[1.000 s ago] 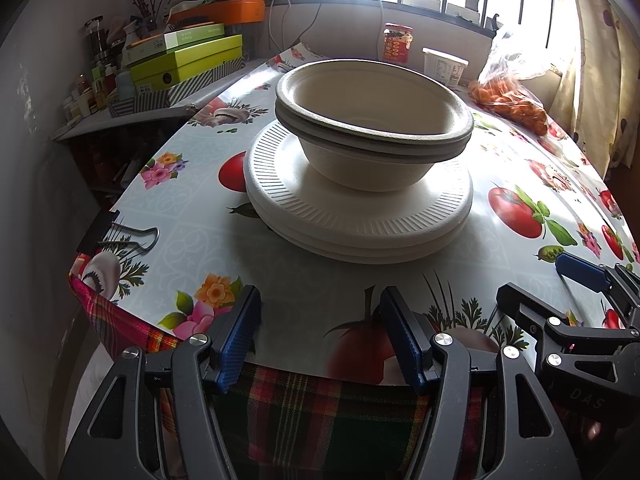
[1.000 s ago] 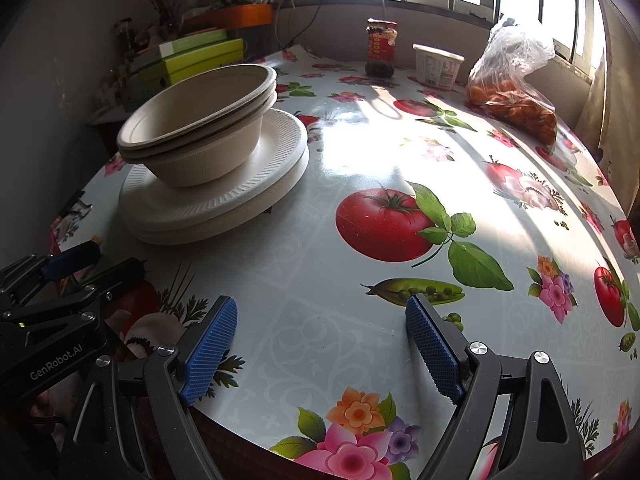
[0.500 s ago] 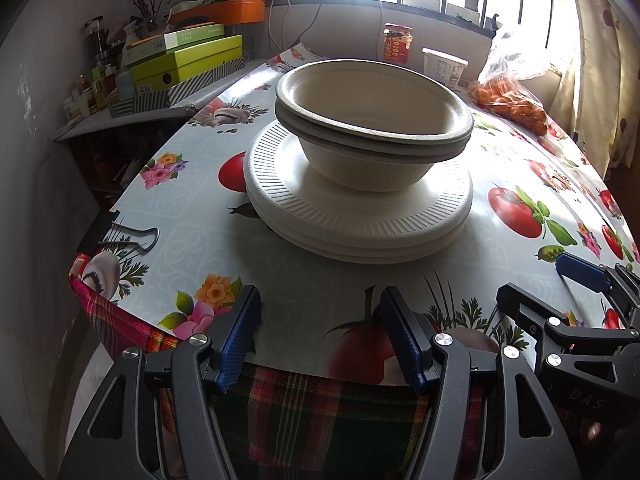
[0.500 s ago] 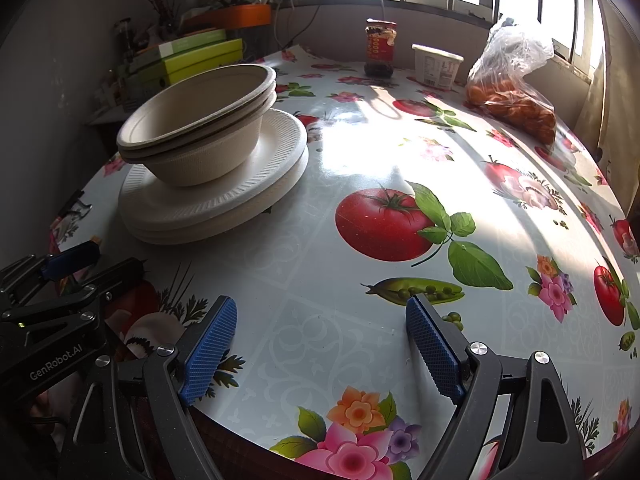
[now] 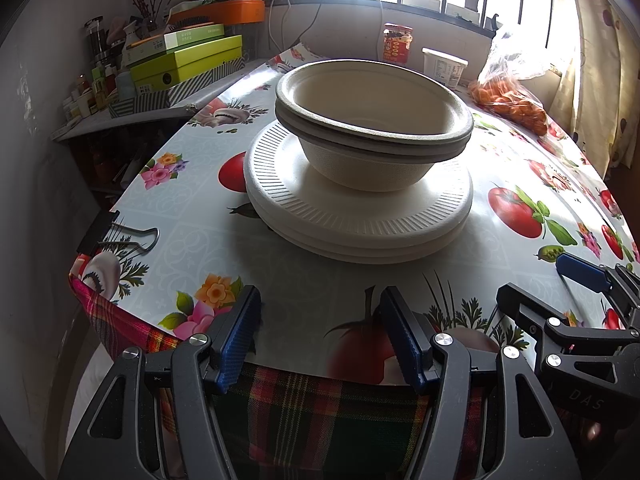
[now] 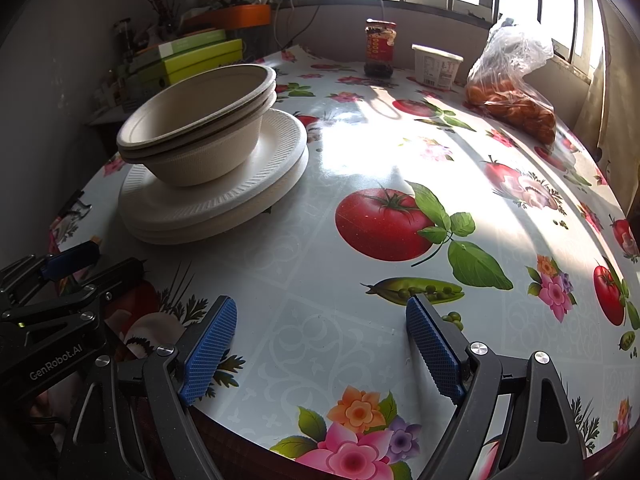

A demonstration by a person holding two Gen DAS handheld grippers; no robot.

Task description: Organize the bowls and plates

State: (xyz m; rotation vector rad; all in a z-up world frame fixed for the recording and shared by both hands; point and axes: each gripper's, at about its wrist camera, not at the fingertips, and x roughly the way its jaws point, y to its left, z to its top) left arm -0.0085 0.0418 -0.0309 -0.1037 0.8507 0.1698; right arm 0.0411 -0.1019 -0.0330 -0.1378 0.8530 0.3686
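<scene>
A binder clip [image 5: 120, 232] grips the surface's [image 5: 320, 280] left edge, boxes [image 5: 188, 64] behind it. Centre-left stand the bowls [image 5: 374, 120] — nested, mouths up, level — on stacked plates [image 5: 360, 216], nothing between them and either tool. Further right: a jar [image 6: 380, 48], a tub [image 6: 436, 66], a bag [image 6: 512, 84]. The left tool [image 5: 320, 336] and right tool [image 6: 320, 348] hang spread, empty, at the near edge.
</scene>
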